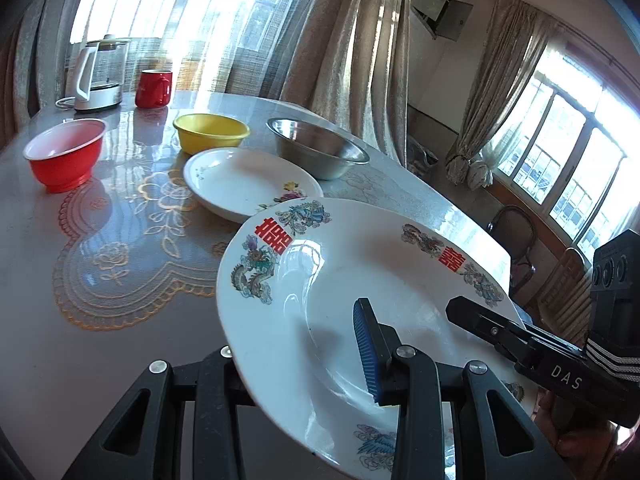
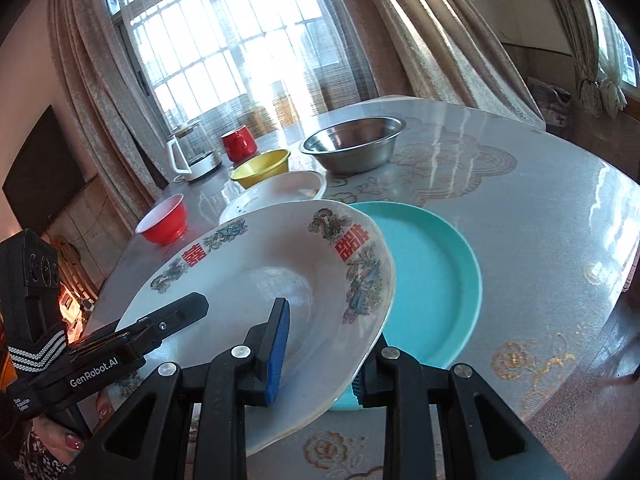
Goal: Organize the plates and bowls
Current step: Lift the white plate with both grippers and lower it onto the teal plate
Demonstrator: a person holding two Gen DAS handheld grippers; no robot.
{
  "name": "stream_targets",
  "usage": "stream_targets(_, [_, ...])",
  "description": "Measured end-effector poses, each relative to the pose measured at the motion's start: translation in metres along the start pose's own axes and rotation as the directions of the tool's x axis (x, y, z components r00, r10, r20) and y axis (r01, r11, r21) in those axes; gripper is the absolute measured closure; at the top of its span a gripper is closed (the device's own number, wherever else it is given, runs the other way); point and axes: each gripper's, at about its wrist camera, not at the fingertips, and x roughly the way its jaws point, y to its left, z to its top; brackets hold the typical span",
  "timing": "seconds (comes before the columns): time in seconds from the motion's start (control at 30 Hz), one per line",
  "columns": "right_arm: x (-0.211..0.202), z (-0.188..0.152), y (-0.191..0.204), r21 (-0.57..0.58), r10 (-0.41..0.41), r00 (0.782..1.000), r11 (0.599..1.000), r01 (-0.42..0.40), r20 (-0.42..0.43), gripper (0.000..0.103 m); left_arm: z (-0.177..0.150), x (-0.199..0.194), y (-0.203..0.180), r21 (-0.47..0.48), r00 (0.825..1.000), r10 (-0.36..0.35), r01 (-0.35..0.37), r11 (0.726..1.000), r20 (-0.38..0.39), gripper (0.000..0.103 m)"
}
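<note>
A large white plate with dragon and red character prints [image 1: 344, 280] is held tilted above the table by both grippers. My left gripper [image 1: 296, 360] is shut on its near rim, one blue pad [image 1: 366, 352] on the plate's face. My right gripper [image 2: 320, 360] is shut on the opposite rim [image 2: 280, 280]. A teal plate [image 2: 432, 276] lies on the table under the held plate's right edge. A white floral plate [image 1: 252, 182], a yellow bowl [image 1: 210, 132], a red bowl [image 1: 64, 154] and a steel bowl [image 1: 320, 148] stand farther back.
A glass kettle [image 1: 98, 76] and a red mug [image 1: 154, 88] stand at the far side of the round table [image 1: 120, 240]. Curtains and windows lie behind. Chairs [image 1: 516, 240] stand beyond the table's right edge.
</note>
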Motion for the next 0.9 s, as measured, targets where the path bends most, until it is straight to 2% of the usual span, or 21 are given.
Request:
stream_targets(0.2, [-0.003, 0.007, -0.029, 0.05, -0.054, 0.998, 0.997, 0.053, 0.013, 0.076, 0.011, 0.027, -0.02, 0.017, 0.999, -0.041, 0.042, 0.999, -0.036, 0.067])
stream_targets(0.43, [0.006, 0.01, -0.05, 0.096, -0.088, 0.996, 0.992, 0.088, -0.001, 0.076, 0.019, 0.052, -0.024, -0.005, 0.995, -0.058, 0.058, 0.998, -0.08, 0.067])
stream_targets(0.67, [0.017, 0.01, -0.056, 0.116, -0.111, 0.994, 0.987, 0.112, -0.016, 0.076, 0.019, 0.063, -0.021, -0.027, 0.99, -0.058, 0.055, 0.998, -0.129, 0.067])
stream_targets(0.9, [0.023, 0.01, -0.053, 0.094, -0.136, 0.99, 0.986, 0.137, -0.024, 0.076, 0.019, 0.064, -0.017, -0.045, 0.989, -0.051, 0.045, 0.998, -0.137, 0.066])
